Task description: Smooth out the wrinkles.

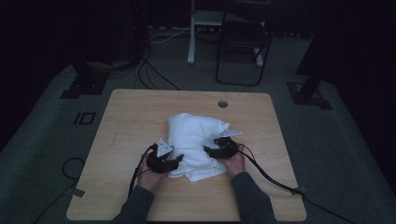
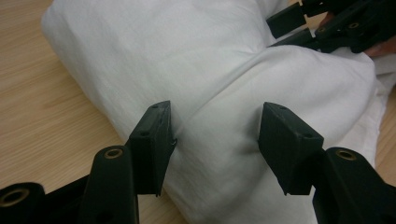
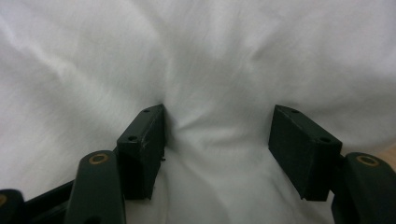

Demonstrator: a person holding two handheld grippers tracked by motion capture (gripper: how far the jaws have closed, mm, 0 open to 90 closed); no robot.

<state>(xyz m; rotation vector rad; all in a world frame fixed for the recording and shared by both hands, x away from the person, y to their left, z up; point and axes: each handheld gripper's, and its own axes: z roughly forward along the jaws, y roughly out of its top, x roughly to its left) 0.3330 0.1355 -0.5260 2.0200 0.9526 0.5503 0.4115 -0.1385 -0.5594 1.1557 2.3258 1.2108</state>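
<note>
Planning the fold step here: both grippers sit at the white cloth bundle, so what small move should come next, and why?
Probably close both grippers. The left gripper and right gripper each stand open, jaws pressed into the white cloth bundle with fabric bulging between them, so neither has a grip yet.

black hand-held gripper [image 1: 173, 160] with brass-ringed screws, trailing cables; grey sleeves [image 1: 135, 205].

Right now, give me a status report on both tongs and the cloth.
Left tongs open, pressed into white cloth bundle. Right tongs open against its other side. Nothing else on the table.
</note>
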